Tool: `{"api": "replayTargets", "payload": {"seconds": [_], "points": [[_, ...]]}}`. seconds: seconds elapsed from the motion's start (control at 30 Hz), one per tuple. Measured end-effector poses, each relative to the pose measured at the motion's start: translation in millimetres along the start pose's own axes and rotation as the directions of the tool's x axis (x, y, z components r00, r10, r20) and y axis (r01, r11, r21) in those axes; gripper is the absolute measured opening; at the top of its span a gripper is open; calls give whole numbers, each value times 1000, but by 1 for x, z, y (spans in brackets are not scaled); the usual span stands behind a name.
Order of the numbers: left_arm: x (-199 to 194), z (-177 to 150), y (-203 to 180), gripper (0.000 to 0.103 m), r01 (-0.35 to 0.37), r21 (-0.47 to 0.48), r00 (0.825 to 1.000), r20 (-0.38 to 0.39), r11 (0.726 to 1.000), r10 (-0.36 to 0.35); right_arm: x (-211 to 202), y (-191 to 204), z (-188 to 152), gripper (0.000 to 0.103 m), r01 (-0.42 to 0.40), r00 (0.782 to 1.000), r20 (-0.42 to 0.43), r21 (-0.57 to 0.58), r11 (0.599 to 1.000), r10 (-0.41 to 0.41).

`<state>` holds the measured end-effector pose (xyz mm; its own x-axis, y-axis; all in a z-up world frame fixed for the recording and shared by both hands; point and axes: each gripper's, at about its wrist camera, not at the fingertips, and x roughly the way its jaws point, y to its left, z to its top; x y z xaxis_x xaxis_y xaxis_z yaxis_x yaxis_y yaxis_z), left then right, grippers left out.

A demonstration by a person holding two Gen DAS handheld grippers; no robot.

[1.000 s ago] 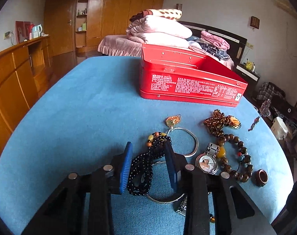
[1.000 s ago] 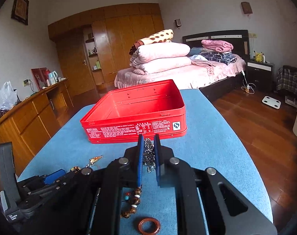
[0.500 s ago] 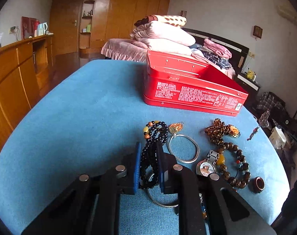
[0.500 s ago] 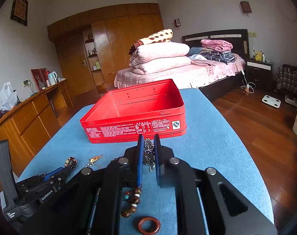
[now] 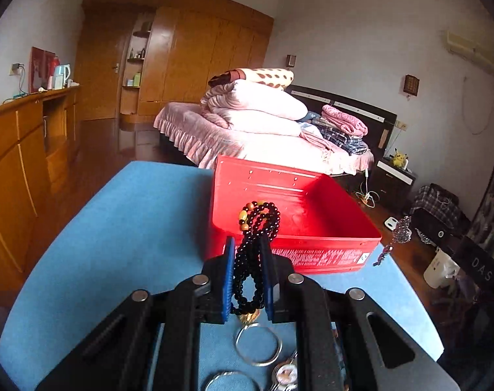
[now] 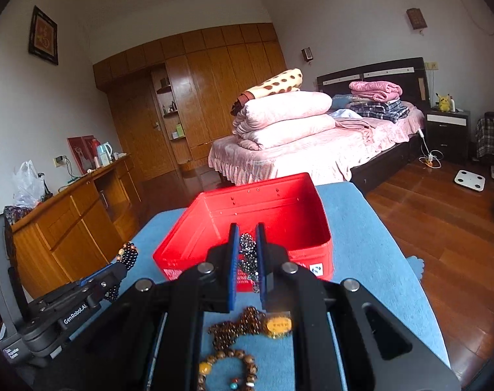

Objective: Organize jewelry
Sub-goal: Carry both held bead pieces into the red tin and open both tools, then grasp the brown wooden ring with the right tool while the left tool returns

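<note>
Bedroom, wooden wardrobe wall, bed piled with folded pink quilts; a blue-covered tabletop is seen in the left wrist view, with an open red tin set at its far side, apparently as the container for the jewelry. The left tongs are closed on a black bead necklace, which is raised off the tabletop and held just before the tin's near wall; its top loop with amber beads stands above the blue pads, the rest hangs doubled between them, likely pinched mid-strand so it cannot slip. Left on the tabletop below: a silver bangle and a small watch. A dark beaded piece is seen dangling at right, carried by the other tongs. In the right wrist view the same room and tabletop are shown, the tin dead ahead, open and seemingly empty. The right tongs are closed on a dark sparkly bead ornament, held at the tin's near rim, judged ready for dropping in. A brown beaded cluster with gold tag and a wooden bead bracelet remain below on the tabletop. The left tongs with the necklace are visible at lower left, also short of the tin.
</note>
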<state>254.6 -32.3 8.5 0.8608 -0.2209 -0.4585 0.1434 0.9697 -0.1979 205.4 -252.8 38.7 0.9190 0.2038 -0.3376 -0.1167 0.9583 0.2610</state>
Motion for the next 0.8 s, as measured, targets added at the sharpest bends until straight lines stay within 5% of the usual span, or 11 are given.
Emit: {"api": "replayTargets", "payload": {"seconds": [0.3,0.5,0.63,0.8], "points": [[54,39,-16,15,-47,9,998,47,999,46,56,-6,30,9,9,1000,-18,-11,1000,-10],[99,35,-16,17,-48,7,998,-37,999,48,98,-17,23,12,43,994,-96,2,999,-43],[100,32,-10,36,-47,-18,998,-50,999,46,98,-21,18,13,49,994,-103,17,999,-47],[74,28,-4,43,-81,-9,997,17,997,81,79,-20,10,17,71,993,-90,-5,997,-71]]}}
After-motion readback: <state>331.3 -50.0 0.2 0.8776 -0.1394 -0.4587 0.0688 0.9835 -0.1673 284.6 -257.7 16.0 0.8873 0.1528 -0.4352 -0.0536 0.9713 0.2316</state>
